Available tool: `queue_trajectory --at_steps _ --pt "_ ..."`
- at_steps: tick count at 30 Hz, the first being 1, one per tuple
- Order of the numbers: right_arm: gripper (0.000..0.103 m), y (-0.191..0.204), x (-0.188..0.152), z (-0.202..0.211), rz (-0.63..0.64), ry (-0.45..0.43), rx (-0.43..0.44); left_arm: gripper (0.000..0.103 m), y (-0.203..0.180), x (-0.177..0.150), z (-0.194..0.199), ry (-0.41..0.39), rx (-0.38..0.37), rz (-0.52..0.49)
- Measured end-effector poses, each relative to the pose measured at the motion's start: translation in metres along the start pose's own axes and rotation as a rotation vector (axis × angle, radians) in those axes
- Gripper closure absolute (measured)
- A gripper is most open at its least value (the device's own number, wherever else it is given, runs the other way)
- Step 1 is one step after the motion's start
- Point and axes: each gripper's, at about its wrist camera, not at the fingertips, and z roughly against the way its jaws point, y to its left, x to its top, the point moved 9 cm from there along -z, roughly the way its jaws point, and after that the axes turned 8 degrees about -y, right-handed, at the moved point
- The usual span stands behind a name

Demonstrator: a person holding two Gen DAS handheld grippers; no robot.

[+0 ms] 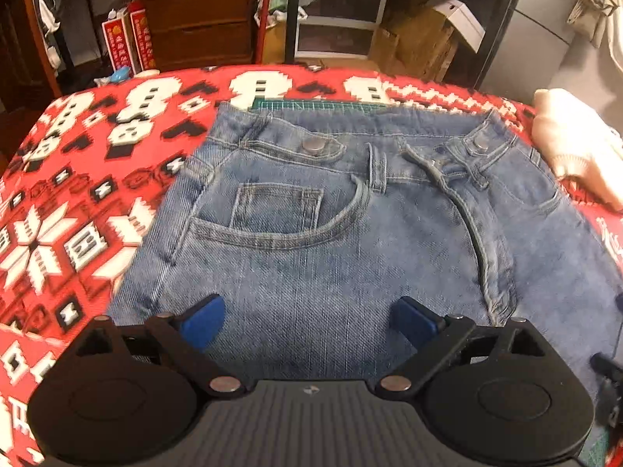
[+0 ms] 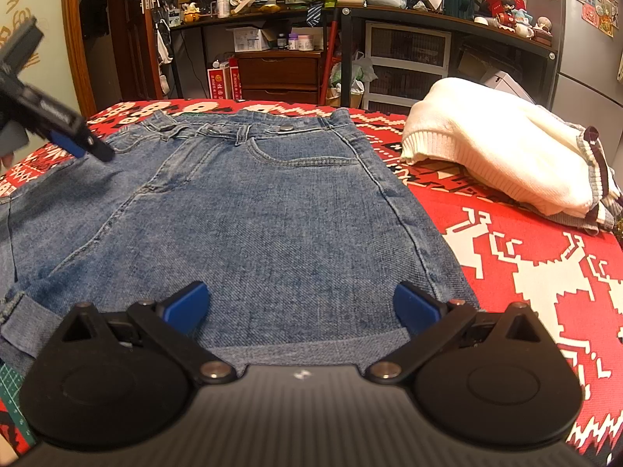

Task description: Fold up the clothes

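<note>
Now | faded blue denim shorts (image 2: 249, 210) flat on red patterned desk (image 2: 525, 272), waistband far, hem near | right gripper (image 2: 300, 307) above hem, jaws open; left gripper (image 1: 307, 319) mid-garment, open, empty

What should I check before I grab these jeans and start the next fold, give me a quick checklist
1. Left gripper open, nothing between its fingers: ok.
2. Right gripper open and empty: ok.
3. Jeans lying flat on the red patterned blanket, waistband at the far end: ok.
4. Hem already folded up under the right gripper: ok on that leg; the other leg's cuff looks bunched: not ok.
5. White sweater clear of the jeans: ok.
6. Fly closed: not ok, it gapes open.
</note>
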Motion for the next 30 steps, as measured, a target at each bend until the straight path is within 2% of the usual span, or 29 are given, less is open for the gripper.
queue_trajectory --at_steps 2,11,16,22,30 --pt "0.001 0.0 0.0 0.0 0.0 0.0 0.0 0.0 -0.005 -0.008 0.001 -0.008 0.006 -0.026" --pt "0.0 0.001 -0.001 0.0 -0.001 0.0 -0.001 0.0 -0.015 -0.038 0.023 -0.015 -0.012 -0.108" --pt "0.001 0.001 -0.001 0.0 0.0 0.0 0.0 0.0 -0.012 -0.051 0.034 0.01 -0.014 -0.095" --pt "0.001 0.0 0.0 0.0 0.0 0.0 0.0 0.0 -0.01 -0.068 0.049 -0.003 -0.015 -0.102" --pt "0.001 0.0 0.0 -0.001 0.001 0.001 0.001 0.0 -0.008 -0.081 0.061 0.072 -0.011 -0.082"
